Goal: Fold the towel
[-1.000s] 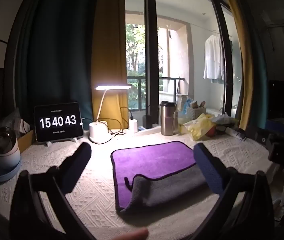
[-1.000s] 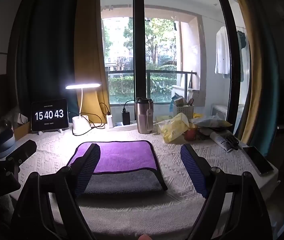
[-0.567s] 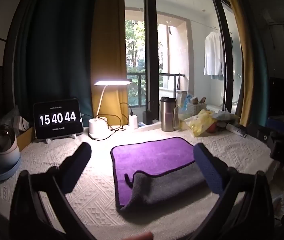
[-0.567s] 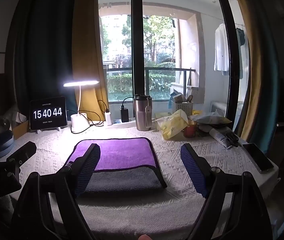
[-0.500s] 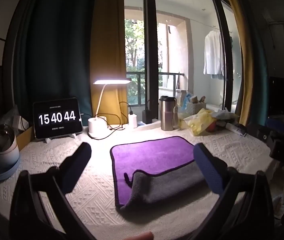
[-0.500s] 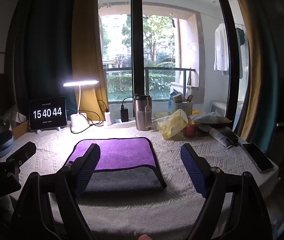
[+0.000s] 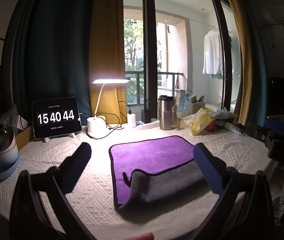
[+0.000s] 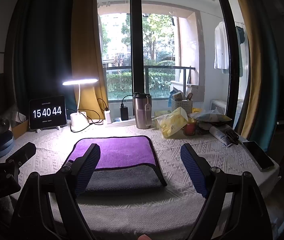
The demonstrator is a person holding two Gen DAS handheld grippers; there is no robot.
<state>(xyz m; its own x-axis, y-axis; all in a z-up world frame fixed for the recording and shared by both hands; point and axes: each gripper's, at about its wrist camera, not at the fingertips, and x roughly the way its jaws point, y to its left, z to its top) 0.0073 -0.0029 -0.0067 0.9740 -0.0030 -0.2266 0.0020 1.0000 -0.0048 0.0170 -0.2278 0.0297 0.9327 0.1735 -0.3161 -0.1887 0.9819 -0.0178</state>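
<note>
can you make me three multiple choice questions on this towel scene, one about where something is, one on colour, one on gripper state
1. Where does the steel tumbler stand?
A. Behind the towel, near the window
B. On top of the towel
C. Left of the clock tablet

2. What colour is the folded-over near flap of the towel?
A. Yellow
B. Grey
C. White

3. How is the left gripper?
A. Shut on the towel
C. Shut on the lamp
B. Open, holding nothing

Answers:
1. A, the tumbler sits at the back of the table, beyond the towel's far edge.
2. B, the near flap shows grey over the purple upper face.
3. B, its fingers stand wide apart above the table with nothing between them; the right gripper is open too.
</note>
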